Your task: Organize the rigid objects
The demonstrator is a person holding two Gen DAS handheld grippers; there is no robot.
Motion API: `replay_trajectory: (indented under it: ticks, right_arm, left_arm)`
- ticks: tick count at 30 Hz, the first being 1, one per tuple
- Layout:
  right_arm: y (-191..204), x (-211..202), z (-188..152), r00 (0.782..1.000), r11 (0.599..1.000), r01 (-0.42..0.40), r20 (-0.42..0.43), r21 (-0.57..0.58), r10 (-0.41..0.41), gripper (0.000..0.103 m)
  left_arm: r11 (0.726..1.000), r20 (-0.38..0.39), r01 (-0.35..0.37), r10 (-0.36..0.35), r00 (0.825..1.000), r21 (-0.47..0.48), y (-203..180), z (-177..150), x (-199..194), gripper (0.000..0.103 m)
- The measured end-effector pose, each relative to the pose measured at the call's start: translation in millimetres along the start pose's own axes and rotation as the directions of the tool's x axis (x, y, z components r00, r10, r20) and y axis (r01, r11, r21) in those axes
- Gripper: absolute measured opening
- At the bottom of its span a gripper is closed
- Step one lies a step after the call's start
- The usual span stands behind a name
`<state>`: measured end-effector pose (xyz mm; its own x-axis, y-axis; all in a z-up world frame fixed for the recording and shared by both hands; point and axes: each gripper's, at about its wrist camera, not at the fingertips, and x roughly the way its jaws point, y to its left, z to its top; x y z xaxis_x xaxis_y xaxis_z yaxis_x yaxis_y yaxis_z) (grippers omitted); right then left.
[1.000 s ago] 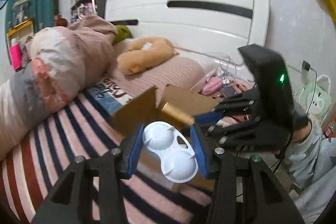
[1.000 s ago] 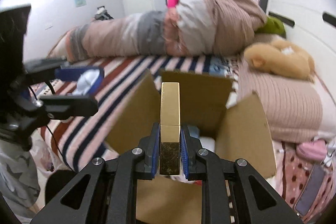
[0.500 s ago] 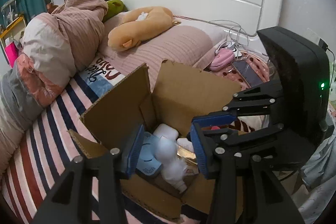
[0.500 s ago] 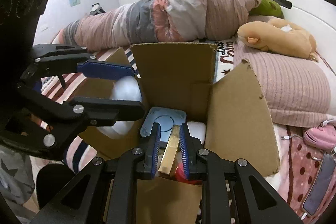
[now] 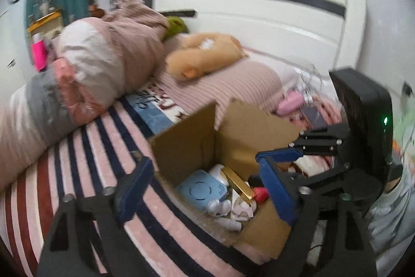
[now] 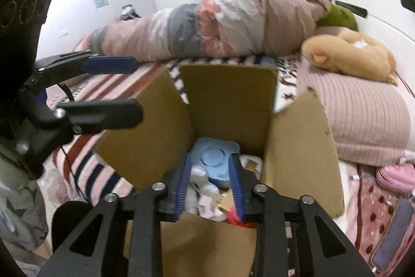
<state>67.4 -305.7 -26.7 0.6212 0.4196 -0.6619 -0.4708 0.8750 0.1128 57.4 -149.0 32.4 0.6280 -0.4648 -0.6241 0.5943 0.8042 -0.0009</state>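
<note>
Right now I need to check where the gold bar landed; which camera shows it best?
The left wrist view: the gold bar lies slanted in the box, nearly whole. The right wrist view shows only its end, between the right gripper's fingers.

Even, soft indoor light fills both views, with no harsh shadows. Both are smeared by motion blur, strongest on the headboard [image 5: 259, 9] and room edges. Fisheye curvature bends everything near the dark rims.
</note>
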Motion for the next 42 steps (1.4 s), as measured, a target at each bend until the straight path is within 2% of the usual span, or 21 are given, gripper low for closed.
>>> replay_trajectory:
  ticks: [5, 9, 10, 11, 14, 20, 42]
  right_arm:
    - [18, -17, 12, 0.996, 0.997, -0.022, 0.087, -0.072, 0.028, 0.06]
    - [31, -32, 16, 0.984, 0.993, -0.033, 0.172, -0.117, 0.053, 0.092]
    - [34, -36, 16, 0.979, 0.991, -0.031, 0.198, -0.129, 0.057, 0.098]
    - [36, -39, 16, 0.973, 0.99, -0.03, 0.223, -0.139, 0.061, 0.1]
    - [39, -44, 13, 0.962, 0.988, -0.025, 0.266, -0.151, 0.065, 0.103]
    - [37, -43, 12, 0.96, 0.991, -0.046, 0.271, -0.125, 0.078, 0.103]
    - [41, -47, 10, 0.958, 0.991, -0.034, 0.279, -0.126, 0.069, 0.103]
  left_arm:
    - [0.986, 0.084, -0.109, 0.12, 0.989, -0.125, 20, -10, -41, 0.098]
    - [0.946, 0.117, -0.228, 0.26, 0.959, -0.231, 35, -25, -67, 0.1]
    - [0.933, 0.117, -0.254, 0.29, 0.95, -0.254, 39, -30, -72, 0.1]
    - [0.924, 0.116, -0.272, 0.311, 0.943, -0.268, 41, -33, -75, 0.1]
    - [0.886, 0.098, -0.336, 0.384, 0.918, -0.32, 52, -49, -83, 0.1]
    - [0.86, 0.079, -0.348, 0.403, 0.912, -0.372, 66, -66, -86, 0.1]
    - [0.858, 0.084, -0.355, 0.411, 0.908, -0.371, 62, -66, -88, 0.1]
